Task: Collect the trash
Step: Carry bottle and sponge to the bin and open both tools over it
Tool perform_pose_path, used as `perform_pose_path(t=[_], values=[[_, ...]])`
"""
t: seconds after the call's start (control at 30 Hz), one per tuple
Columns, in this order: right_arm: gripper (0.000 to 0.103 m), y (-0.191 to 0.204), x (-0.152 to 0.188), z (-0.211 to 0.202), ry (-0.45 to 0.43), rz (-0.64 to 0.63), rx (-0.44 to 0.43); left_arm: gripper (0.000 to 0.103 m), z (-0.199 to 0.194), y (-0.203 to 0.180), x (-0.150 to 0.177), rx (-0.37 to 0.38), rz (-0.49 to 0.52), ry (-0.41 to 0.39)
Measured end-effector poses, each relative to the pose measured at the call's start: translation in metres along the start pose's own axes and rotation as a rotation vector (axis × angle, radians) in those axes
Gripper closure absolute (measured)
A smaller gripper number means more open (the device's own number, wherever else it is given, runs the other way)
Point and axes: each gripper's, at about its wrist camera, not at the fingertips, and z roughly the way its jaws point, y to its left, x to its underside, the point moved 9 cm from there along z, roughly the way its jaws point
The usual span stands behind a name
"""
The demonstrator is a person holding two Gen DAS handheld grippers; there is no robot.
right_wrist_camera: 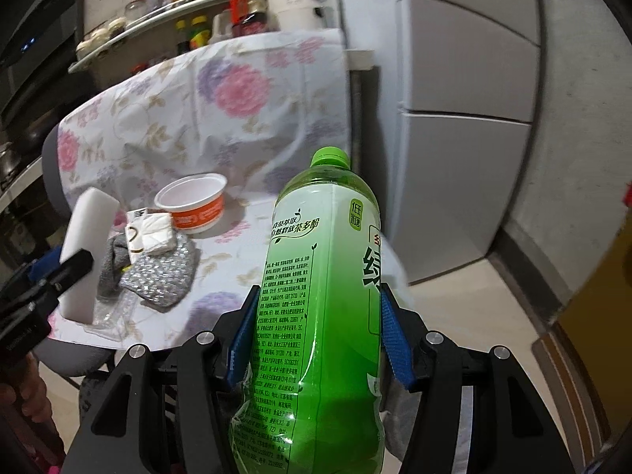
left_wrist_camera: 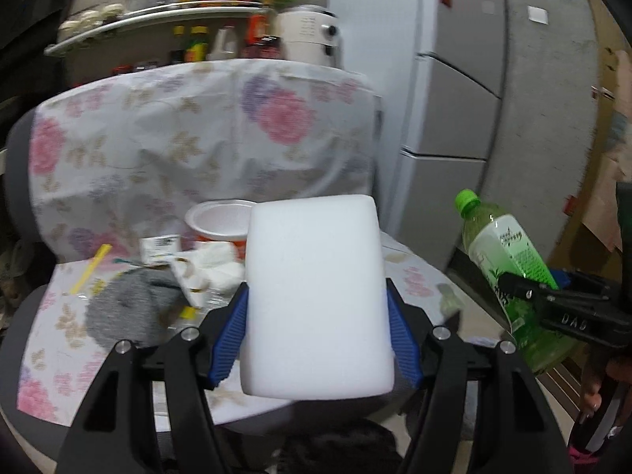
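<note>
White foam block (left_wrist_camera: 316, 300), smooth, rectangular, pinched in left claw (left_wrist_camera: 318, 316); right claw (right_wrist_camera: 316, 331) pinching green-capped tea bottle (right_wrist_camera: 316, 296).

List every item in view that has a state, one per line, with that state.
Left gripper: jaws shut on the white foam block.
White foam block: held, lifted off the chair.
Right gripper: jaws shut on the green bottle.
Green bottle: capped, held, neck pointing away.
Orange cup: upright, open, on the chair.
Crumpled tissue: lying on the chair.
Grey cloth: bunched on the seat.
Fridge: doors closed.
</note>
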Motion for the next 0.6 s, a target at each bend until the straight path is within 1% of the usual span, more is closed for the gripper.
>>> perform_pose_path(t=[0.1,0.17,0.27,0.33,0.43,0.47,0.5,0.6], values=[[0.045,-0.026,0.008,-0.015,-0.012,0.025,0.043,0.040,0.008,-0.033,0.007,0.074,0.037,0.014],[0.045,-0.051,0.017,-0.023,-0.011,0.053,0.083,0.040,0.013,-0.053,0.010,0.114,0.059,0.018],[0.045,-0.085,0.029,-0.029,-0.007,0.098,0.123,0.040,0.027,-0.093,0.019,0.170,0.111,0.029],[0.045,-0.117,0.045,-0.028,0.002,0.149,0.157,0.040,0.041,-0.125,0.028,0.225,0.144,0.050],[0.045,-0.153,0.068,-0.024,0.019,0.204,0.206,0.039,0.062,-0.178,0.048,0.319,0.199,0.090],[0.045,-0.167,0.078,-0.020,0.030,0.228,0.221,0.039,0.072,-0.201,0.059,0.353,0.227,0.111],[0.045,-0.176,0.086,-0.018,0.041,0.245,0.232,0.039,0.076,-0.214,0.063,0.377,0.245,0.125],[0.045,-0.208,0.113,-0.006,0.083,0.312,0.259,0.039,0.099,-0.261,0.085,0.457,0.299,0.202]])
